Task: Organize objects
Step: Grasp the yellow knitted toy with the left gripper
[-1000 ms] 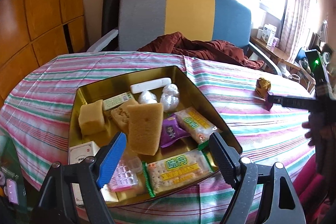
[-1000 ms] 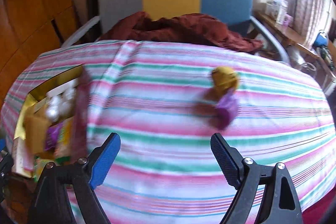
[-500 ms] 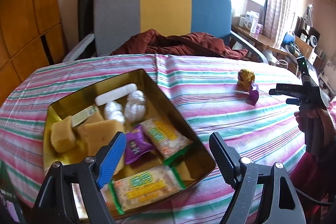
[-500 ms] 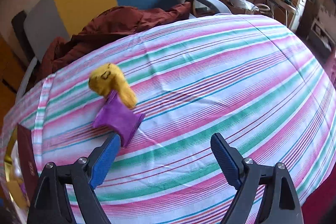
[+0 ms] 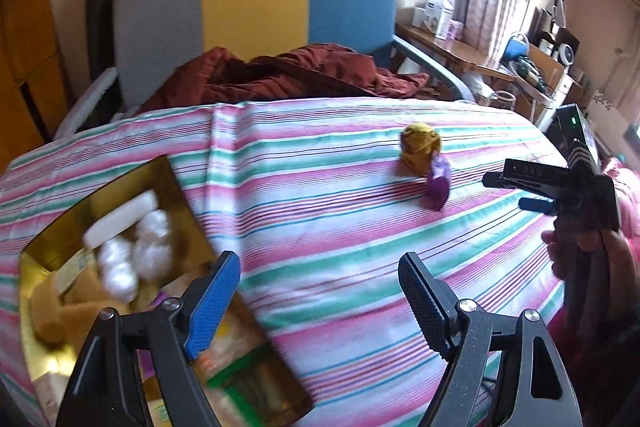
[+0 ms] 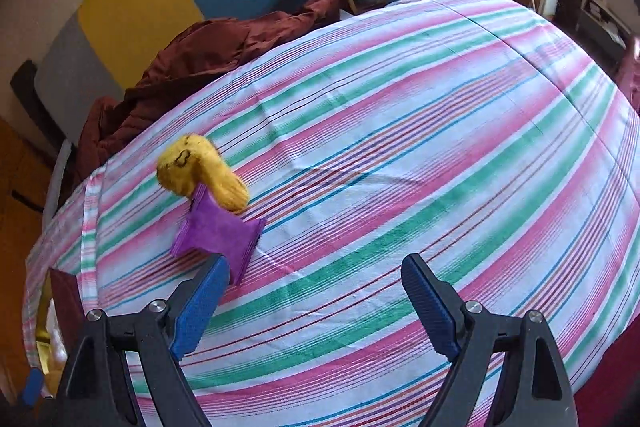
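The left claw (image 5: pixel 320 291) stands spread at the bottom of the left wrist view, nothing between its blue pad and black pad. It hangs over the striped tablecloth (image 5: pixel 328 227) that covers the table, just right of a gold tin (image 5: pixel 168 171) at the lower left of the frame. The tin holds a white bar (image 5: pixel 120 223), several white wrapped sweets (image 5: pixel 152 251), yellow sponge pieces (image 5: pixel 48 315) and green-edged snack packets (image 5: pixel 236 379), all blurred.

Right of centre in that view lie a yellow plush toy (image 5: pixel 420 147) and a purple piece (image 5: pixel 438 185), touching each other on the cloth, well apart from the tin. At the right edge a hand (image 5: pixel 576 247) grips the right claw (image 5: pixel 504 191), seen from the side just right of the purple piece.

In the right wrist view the right claw (image 6: pixel 312 303) is likewise spread and empty. The purple piece (image 6: pixel 218 229) sits just beyond its left blue pad, with the yellow plush toy (image 6: pixel 200 175) resting against its upper side, left of centre. Behind the table stands a grey, yellow and blue chair (image 5: pixel 248 7) with a dark red garment (image 5: pixel 288 75) heaped on the seat.
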A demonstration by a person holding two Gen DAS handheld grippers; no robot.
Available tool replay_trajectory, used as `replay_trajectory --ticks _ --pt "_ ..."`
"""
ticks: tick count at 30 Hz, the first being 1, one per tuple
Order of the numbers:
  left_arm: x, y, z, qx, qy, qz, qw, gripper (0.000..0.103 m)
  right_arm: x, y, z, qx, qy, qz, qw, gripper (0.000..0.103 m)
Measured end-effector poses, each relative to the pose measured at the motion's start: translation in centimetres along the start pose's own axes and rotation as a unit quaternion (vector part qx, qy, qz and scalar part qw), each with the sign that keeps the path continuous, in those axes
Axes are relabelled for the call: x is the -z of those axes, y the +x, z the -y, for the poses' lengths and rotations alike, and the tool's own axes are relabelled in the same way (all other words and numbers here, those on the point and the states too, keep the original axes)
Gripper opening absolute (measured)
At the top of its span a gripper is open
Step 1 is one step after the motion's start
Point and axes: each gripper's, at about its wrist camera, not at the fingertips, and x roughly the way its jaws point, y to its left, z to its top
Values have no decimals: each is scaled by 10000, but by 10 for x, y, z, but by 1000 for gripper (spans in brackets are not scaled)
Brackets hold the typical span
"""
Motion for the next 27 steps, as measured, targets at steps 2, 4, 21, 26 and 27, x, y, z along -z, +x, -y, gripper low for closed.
replay_trajectory --ticks 2,4,21,26,27 --pt "-11 12 7 157 -42 -102 9998 82 -1 -1 5 -115 163 -27 9998 89" --pt "-24 25 16 255 -48 -165 9995 82 -1 -1 9 -227 290 -48 9993 89" --pt "-113 143 91 947 -43 -563 9939 86 -6 -7 25 -719 745 -94 9946 89" --pt "-130 176 107 930 68 -656 9935 86 -4 -3 21 -728 698 -214 9947 90" --pt "-133 183 111 913 105 -680 9934 87 -3 -2 20 -725 676 -235 9948 90"
